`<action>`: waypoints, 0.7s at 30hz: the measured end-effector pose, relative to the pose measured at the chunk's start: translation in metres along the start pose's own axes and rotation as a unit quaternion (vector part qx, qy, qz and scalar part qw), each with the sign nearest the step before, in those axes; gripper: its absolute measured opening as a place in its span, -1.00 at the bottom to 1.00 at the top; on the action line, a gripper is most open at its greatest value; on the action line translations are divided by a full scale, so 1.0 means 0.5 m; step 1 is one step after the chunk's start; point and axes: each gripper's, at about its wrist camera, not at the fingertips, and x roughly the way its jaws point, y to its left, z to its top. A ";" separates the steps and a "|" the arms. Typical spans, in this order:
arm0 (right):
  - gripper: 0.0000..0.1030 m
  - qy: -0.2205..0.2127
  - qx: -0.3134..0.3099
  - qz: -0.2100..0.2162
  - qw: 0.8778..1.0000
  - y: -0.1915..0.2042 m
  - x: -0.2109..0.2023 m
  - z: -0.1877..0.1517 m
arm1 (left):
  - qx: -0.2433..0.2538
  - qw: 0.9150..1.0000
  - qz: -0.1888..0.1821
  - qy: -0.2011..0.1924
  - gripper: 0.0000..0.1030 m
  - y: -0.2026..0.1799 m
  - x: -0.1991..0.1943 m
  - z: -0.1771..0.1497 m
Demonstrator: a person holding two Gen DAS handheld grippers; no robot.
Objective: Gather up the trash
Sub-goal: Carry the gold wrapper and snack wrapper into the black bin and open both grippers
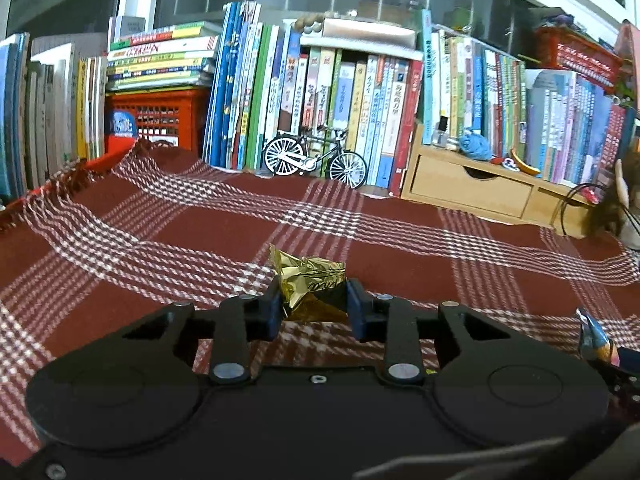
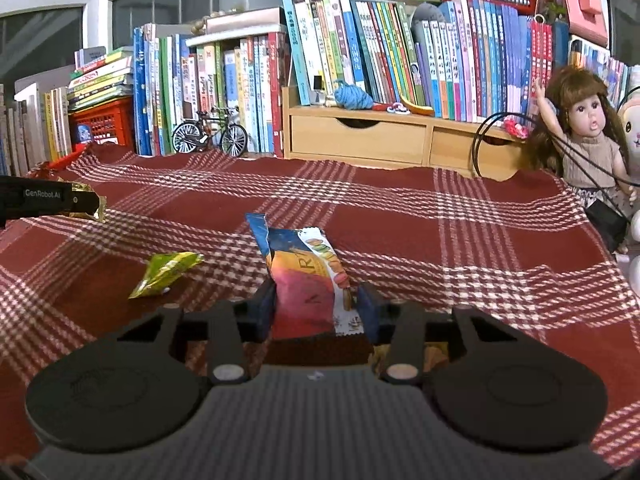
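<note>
A crumpled gold foil wrapper (image 1: 310,282) sits between the fingers of my left gripper (image 1: 316,306), which is shut on it just above the red plaid cloth (image 1: 160,240). The right wrist view shows the left gripper (image 2: 86,202) at the far left with the gold wrapper (image 2: 96,205) at its tip. My right gripper (image 2: 316,306) is shut on a blue, pink and white snack wrapper (image 2: 304,276) that sticks up and forward from the fingers. A yellow-green wrapper (image 2: 164,272) lies on the cloth, left of the right gripper.
Rows of books (image 2: 360,52) line the back. In front of them stand a toy bicycle (image 2: 210,134), a wooden drawer unit (image 2: 360,140) with a blue yarn ball (image 2: 352,96), and a red crate (image 2: 102,124). A doll (image 2: 588,136) sits at the right edge.
</note>
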 end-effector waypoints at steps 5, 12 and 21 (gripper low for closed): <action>-0.06 -0.010 0.001 0.007 1.000 0.008 -0.049 -0.003 | 0.014 1.000 -0.010 -0.003 -0.41 -0.006 -0.062 -0.009; -0.06 -0.021 0.004 0.021 1.000 0.022 -0.122 -0.018 | 0.032 0.999 -0.024 -0.007 -0.41 -0.011 -0.165 -0.034; -0.06 -0.026 0.015 0.052 0.998 0.051 -0.220 -0.054 | 0.047 0.998 -0.041 0.018 -0.41 -0.011 -0.292 -0.099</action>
